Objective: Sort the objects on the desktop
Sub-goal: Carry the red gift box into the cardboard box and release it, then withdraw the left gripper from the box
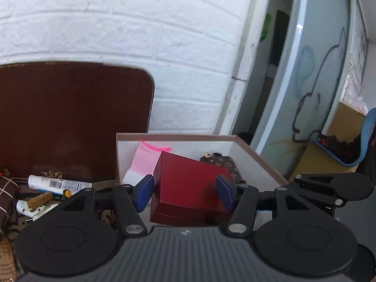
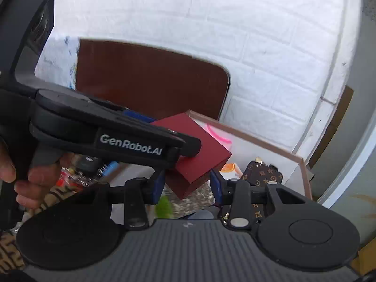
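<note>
Red box (image 1: 188,183): a dark red lidded box, held up in the air, tilted, over the near edge of the open carton.
Left gripper (image 1: 186,192): its blue pads (image 1: 144,192) press on the two opposite sides of the red box, so it is clamped on it; a person's hand (image 2: 21,171) holds its handle, seen from the right wrist view.
Right gripper (image 2: 185,185): jaws apart with nothing between the pads; the red box hangs just beyond and above the fingertips, and the pads do not touch it.
Carton (image 1: 258,157): a shallow white-lined box with a brown rim, standing on the bench by the white brick wall.
In the carton: a pink and white sock (image 1: 143,159) leaning in the far left corner, a brown monogram pouch (image 1: 223,162) to the right, and something orange (image 2: 228,167) that is too small to make out.
Left of the carton: a white tube (image 1: 56,184) with a barcode, a wooden clothes peg (image 1: 40,199) and a brown bundle tied with string (image 1: 7,195), lying close together.
Behind: a dark brown board (image 1: 75,117) with rounded corners leaning upright against the wall.
</note>
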### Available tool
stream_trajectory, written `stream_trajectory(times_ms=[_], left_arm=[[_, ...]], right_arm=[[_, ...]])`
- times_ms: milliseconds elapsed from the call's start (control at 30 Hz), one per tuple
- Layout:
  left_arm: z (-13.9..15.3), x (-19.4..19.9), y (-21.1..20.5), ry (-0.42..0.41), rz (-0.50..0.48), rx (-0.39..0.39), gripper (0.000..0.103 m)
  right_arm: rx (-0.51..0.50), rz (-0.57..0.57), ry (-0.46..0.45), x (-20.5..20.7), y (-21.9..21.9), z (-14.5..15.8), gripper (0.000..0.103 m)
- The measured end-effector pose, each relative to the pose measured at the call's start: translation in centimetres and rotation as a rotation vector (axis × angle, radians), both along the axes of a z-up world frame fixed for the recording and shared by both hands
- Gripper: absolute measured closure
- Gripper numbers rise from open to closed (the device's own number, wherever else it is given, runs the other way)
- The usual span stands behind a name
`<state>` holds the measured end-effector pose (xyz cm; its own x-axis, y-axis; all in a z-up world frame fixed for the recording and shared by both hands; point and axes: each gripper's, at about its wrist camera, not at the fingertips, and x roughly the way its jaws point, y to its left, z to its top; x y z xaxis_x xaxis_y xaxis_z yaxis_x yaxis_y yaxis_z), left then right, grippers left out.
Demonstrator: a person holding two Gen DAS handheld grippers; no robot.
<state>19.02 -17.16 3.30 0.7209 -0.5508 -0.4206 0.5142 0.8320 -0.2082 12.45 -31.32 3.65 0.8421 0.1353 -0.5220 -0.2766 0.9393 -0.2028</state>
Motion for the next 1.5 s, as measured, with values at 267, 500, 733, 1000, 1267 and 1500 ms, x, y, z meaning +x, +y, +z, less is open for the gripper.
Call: stream_trajectory(times_ms=[267, 500, 733, 1000, 1267, 1500], left_arm=[[-0.9, 4.1, -1.1, 0.04, 0.034, 0.026, 0.041], [-0.6, 3.9, 0.2, 0.07, 0.017, -0.057, 0.006], [-0.6, 2.0, -0.2, 0.049, -0.015, -0.031, 0.006], [-0.3, -1.3, 0.2, 0.028, -0.025, -0.005, 0.006], [0.8, -5.3, 1.2, 0.007, -0.018, -0.016, 0.006], [1.4, -9.8, 3.2, 0.023, 0.008, -0.041, 0.006]], right_arm=[[-0.017, -0.007, 0.075, 5.5, -0.5, -1.9, 0.062], [0.038, -0.057, 0.136, 6.8, -1.1, -2.6, 0.038], [0.044, -0.096, 0.117, 5.0, -1.3, -2.6, 0.026], [0.066, -0.121, 0.077, 1.7, -1.0, -1.3, 0.017], [0.06, -0.117, 0.025, -2.2, 0.2, 0.0, 0.015], [0.09, -0.09, -0.043, -6.7, 1.7, 0.7, 0.015]])
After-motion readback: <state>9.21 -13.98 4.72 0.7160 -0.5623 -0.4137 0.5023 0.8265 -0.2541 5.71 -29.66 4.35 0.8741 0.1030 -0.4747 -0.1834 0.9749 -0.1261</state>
